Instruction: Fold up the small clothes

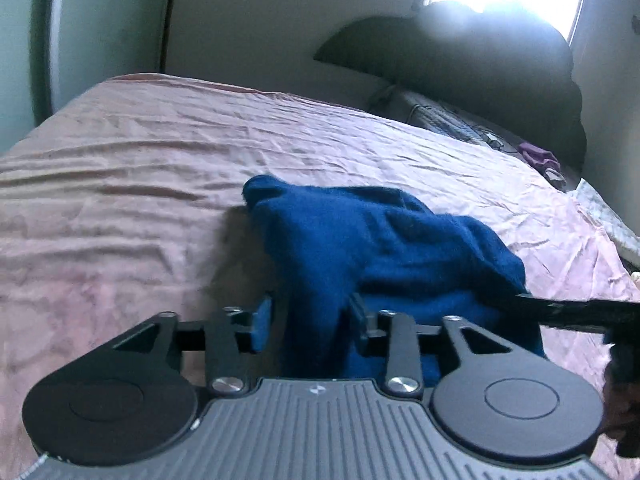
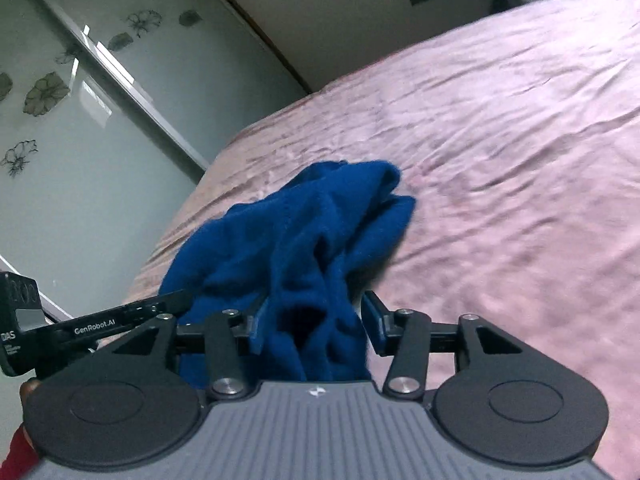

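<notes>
A small dark blue fleece garment (image 1: 360, 248) hangs bunched above the pink bed sheet (image 1: 140, 184), held up between the two grippers. My left gripper (image 1: 312, 320) has a fold of the blue cloth between its jaws, which stand apart around it. My right gripper (image 2: 316, 324) likewise has blue cloth (image 2: 304, 240) bunched between its parted jaws. The right gripper's arm shows at the right edge of the left wrist view (image 1: 580, 312), and the left gripper shows at the left of the right wrist view (image 2: 100, 324).
The pink sheet (image 2: 500, 140) covers a wide bed. A dark headboard (image 1: 460, 56) and patterned pillows (image 1: 440, 116) lie at the far end, with a purple cloth (image 1: 540, 158) nearby. A glass wardrobe door (image 2: 80, 120) with flower prints stands beside the bed.
</notes>
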Demonstrator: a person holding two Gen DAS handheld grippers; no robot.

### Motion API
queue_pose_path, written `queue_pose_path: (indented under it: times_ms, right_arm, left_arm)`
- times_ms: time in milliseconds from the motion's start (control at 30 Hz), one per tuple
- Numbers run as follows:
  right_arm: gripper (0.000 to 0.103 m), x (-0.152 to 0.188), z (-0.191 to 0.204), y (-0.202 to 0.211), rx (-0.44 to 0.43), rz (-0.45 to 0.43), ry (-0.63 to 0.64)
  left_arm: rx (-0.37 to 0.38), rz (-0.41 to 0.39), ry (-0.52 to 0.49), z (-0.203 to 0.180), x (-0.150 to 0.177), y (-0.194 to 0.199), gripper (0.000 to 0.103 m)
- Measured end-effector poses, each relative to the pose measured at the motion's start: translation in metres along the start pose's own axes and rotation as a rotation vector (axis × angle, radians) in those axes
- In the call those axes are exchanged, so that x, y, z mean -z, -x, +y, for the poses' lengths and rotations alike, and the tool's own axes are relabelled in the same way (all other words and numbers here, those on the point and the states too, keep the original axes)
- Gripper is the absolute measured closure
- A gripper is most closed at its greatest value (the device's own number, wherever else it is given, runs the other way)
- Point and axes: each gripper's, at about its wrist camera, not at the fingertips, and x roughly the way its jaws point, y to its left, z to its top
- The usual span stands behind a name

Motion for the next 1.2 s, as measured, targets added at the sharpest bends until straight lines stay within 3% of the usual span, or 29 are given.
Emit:
queue_pose_path:
  times_ms: [67,233,300,333,367,433,467,500,533,667,733,800,867,933,967,1000,1100,1167,1200]
  right_arm:
    - [0.055,0.008,-0.002,0.017,0.002,-0.025,-0.005]
    - [0.055,0.033,-0.005,0.029,-0.063,0.024,-0.027]
    - [0.040,0.039,-0.005,0.021,-0.050,0.048,-0.019]
    - [0.033,0.042,-0.004,0.020,-0.034,0.046,-0.021]
    - [0.033,0.042,-0.005,0.017,-0.041,0.033,-0.021]
    - [0.033,0.040,-0.006,0.010,-0.062,0.013,-0.012]
    - [0.048,0.037,-0.008,0.003,-0.071,0.019,-0.021]
    - [0.066,0.036,-0.010,-0.001,-0.068,0.033,-0.037]
    - [0.090,0.036,-0.012,-0.002,-0.076,0.049,-0.059]
    - [0.093,0.043,-0.010,0.015,-0.162,0.055,-0.093]
    - [0.093,0.050,-0.006,0.030,-0.210,0.064,-0.087]
    - [0.093,0.057,-0.004,0.038,-0.164,0.090,-0.056]
    - [0.090,0.063,-0.006,0.036,-0.078,0.142,-0.007]
    - [0.088,0.064,-0.007,0.039,-0.065,0.154,0.019]
    - [0.082,0.059,-0.004,0.048,-0.053,0.129,0.034]
    - [0.077,0.053,-0.001,0.055,-0.036,0.084,0.056]
    - [0.049,0.020,0.000,0.066,-0.020,-0.032,0.067]
    - [0.046,-0.008,0.000,0.057,-0.024,-0.075,0.069]
    - [0.046,-0.022,0.001,0.046,-0.024,-0.083,0.073]
  left_arm:
    - [0.016,0.009,0.022,0.002,0.013,0.007,0.039]
    - [0.124,0.095,0.119,0.008,0.043,0.007,0.032]
    - [0.123,0.061,0.122,0.005,0.051,0.007,0.032]
    - [0.119,0.059,0.114,0.003,0.051,0.006,0.037]
    - [0.122,0.059,0.111,0.002,0.051,0.006,0.056]
    - [0.147,0.086,0.130,0.003,0.049,0.003,0.080]
    - [0.142,0.093,0.139,0.004,0.047,0.002,0.090]
    - [0.147,0.102,0.148,0.006,0.045,0.003,0.091]
    - [0.157,0.107,0.165,0.009,0.043,0.007,0.093]
    - [0.217,0.143,0.243,0.017,0.042,0.029,0.095]
    - [0.232,0.172,0.235,0.018,0.045,0.037,0.095]
    - [0.210,0.221,0.213,0.020,0.053,0.033,0.095]
    - [0.203,0.252,0.208,0.023,0.060,0.024,0.093]
    - [0.210,0.254,0.215,0.025,0.055,0.028,0.091]
    - [0.204,0.244,0.204,0.025,0.051,0.033,0.083]
    - [0.192,0.219,0.180,0.024,0.044,0.040,0.082]
    - [0.078,0.115,0.039,0.012,0.021,0.051,0.071]
    - [0.013,0.063,-0.040,0.002,0.005,0.048,0.052]
    - [-0.013,0.038,-0.065,-0.003,-0.004,0.044,0.047]
